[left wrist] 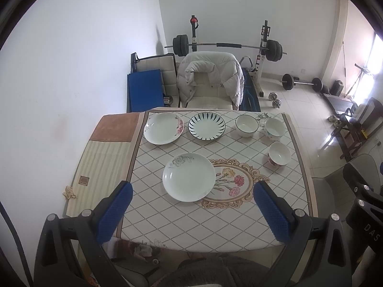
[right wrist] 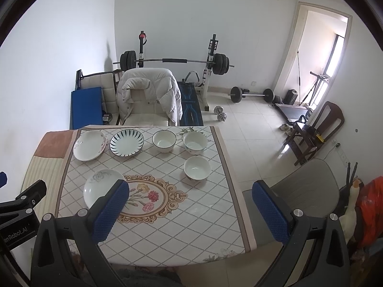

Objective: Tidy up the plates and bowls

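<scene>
Three plates and three bowls sit apart on the table (left wrist: 167,217). A white plate with a grey flower (left wrist: 188,177) (right wrist: 101,189) is nearest. At the back left are a pink-flowered plate (left wrist: 163,128) (right wrist: 89,148) and a plate with dark leaf marks (left wrist: 206,126) (right wrist: 127,142). A dark-rimmed bowl (left wrist: 246,125) (right wrist: 164,141), a floral bowl (left wrist: 274,128) (right wrist: 195,143) and a red-patterned bowl (left wrist: 279,153) (right wrist: 197,168) stand at the right. My left gripper (left wrist: 192,186) is open and empty above the near plate. My right gripper (right wrist: 190,186) is open and empty over the table's right side.
The table carries a diamond-pattern cloth with a flower medallion (left wrist: 235,184). A chair with a white jacket (left wrist: 210,81) stands behind the table. A barbell rack (left wrist: 227,47) and weights (right wrist: 251,94) are by the far wall. A grey chair (right wrist: 299,191) stands to the right.
</scene>
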Demonstrator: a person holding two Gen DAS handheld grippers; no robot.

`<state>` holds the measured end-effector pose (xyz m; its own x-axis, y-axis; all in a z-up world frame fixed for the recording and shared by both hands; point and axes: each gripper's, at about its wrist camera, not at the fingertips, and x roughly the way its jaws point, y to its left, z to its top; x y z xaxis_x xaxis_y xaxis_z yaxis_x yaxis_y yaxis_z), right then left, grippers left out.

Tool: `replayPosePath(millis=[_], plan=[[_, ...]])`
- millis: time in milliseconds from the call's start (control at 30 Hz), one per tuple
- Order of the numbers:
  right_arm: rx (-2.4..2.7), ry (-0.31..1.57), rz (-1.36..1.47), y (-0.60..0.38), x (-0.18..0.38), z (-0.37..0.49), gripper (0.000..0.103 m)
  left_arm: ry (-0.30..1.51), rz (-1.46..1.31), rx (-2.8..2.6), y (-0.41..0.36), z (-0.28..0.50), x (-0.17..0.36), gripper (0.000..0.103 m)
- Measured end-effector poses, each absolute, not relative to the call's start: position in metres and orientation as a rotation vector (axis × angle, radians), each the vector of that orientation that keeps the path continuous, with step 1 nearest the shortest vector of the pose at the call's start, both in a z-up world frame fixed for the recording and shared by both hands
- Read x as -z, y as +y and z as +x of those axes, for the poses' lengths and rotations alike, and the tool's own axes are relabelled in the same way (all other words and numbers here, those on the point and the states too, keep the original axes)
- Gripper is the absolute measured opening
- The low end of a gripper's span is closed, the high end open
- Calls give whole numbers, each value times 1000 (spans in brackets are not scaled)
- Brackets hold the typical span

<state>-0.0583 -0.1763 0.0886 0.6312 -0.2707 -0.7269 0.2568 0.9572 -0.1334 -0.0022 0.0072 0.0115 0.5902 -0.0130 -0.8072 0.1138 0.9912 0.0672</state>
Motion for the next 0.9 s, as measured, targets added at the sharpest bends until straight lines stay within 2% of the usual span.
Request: replayPosePath(millis=[900], plan=[[282,829,-10,-170,-98,-64,103,924,101,65,15,-18,-12,103]])
